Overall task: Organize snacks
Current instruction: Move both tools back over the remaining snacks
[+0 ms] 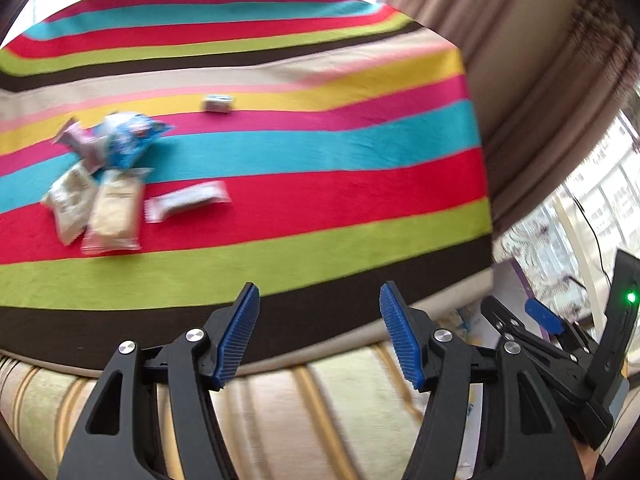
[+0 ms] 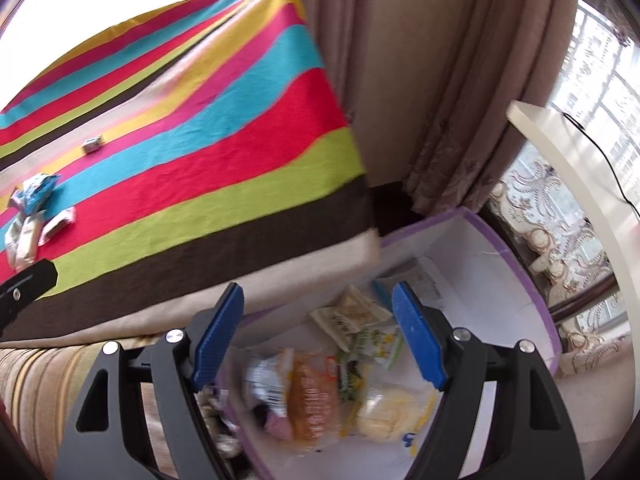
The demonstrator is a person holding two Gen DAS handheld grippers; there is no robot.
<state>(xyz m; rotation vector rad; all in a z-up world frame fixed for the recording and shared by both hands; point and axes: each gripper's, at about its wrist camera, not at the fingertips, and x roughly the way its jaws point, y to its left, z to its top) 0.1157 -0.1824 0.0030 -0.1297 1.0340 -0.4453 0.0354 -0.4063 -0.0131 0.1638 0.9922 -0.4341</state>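
Both grippers hang empty with jaws spread: the left gripper (image 1: 320, 336) over the near edge of the striped bed (image 1: 320, 184), the right gripper (image 2: 318, 336) above the purple-rimmed box (image 2: 520, 264) beside the bed's near right corner. Several snacks (image 2: 320, 392) already lie in that box. More remain on the bed: a loose pile of packets (image 1: 100, 184) toward the left side, a long white packet (image 1: 186, 200) just beside it, and a small carton (image 1: 218, 103) further back, well apart. The next pick probably suits the left gripper; approach the white packet across its narrow width, since the pile overlaps. A curtain (image 2: 460, 80) hangs behind the box; nothing blocks the reach.
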